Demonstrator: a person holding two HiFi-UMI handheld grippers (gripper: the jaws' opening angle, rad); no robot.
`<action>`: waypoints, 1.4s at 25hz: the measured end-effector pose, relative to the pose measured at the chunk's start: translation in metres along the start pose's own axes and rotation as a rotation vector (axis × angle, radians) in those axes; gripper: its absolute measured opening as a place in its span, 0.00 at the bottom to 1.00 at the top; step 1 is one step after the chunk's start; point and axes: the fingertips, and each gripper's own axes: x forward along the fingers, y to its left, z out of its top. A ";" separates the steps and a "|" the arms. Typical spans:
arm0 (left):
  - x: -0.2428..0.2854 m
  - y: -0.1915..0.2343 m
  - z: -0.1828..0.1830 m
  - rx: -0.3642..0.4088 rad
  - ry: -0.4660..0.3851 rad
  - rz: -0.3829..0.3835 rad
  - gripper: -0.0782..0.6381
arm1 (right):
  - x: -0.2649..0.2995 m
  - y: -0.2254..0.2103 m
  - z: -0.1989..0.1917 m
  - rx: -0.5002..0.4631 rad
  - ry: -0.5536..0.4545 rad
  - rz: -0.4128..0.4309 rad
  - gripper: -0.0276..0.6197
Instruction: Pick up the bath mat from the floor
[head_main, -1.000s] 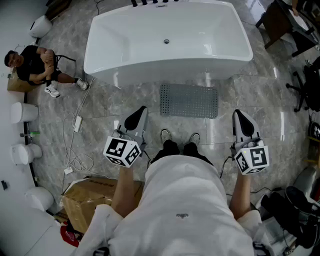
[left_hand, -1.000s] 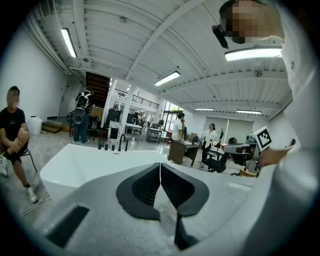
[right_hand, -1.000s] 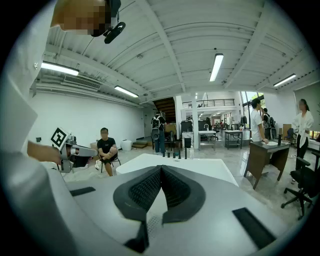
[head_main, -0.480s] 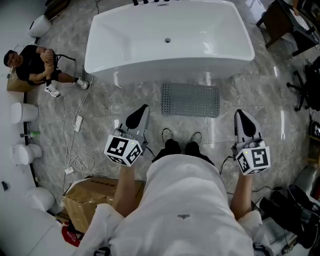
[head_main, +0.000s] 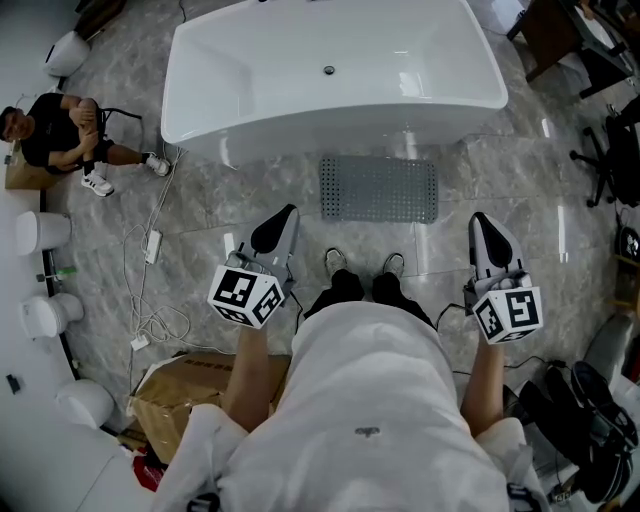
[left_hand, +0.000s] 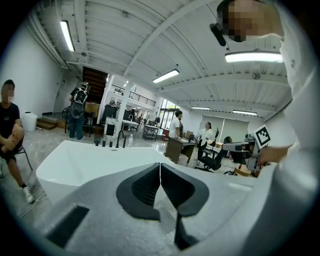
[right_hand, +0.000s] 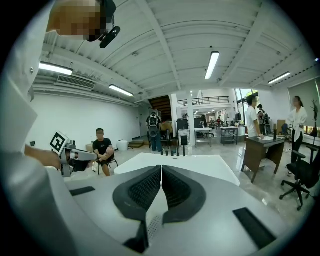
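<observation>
Left claw (head_main: 285, 214) and right claw (head_main: 479, 220) both closed tight, empty; bath mat (head_main: 379, 189) untouched
Mat lay flat on the grey marbled floor (head_main: 200, 215), just beside the white bathtub (head_main: 250, 128), ahead of the person's shoes (head_main: 362, 266). Judged: jaws needed opening first, then a low reach to a near corner, as the flat perforated sheet offered no raised edge. Cables (head_main: 150, 318) and a cardboard box (head_main: 185, 385) lay to the left

Grey dotted bath mat (head_main: 378, 189), 12 o'clock; white bathtub (head_main: 330, 125); grey veined marble floor (head_main: 520, 200); brown cardboard box (head_main: 185, 390), 8 o'clock.
</observation>
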 end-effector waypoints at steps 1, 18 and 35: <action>0.001 0.004 -0.002 -0.005 0.007 -0.005 0.13 | 0.002 0.001 -0.002 0.005 0.008 -0.011 0.06; 0.061 -0.002 -0.045 -0.051 0.149 -0.102 0.13 | 0.005 -0.037 -0.045 0.071 0.122 -0.105 0.06; 0.160 -0.059 -0.071 -0.142 0.197 0.077 0.13 | 0.043 -0.187 -0.137 0.061 0.318 0.102 0.06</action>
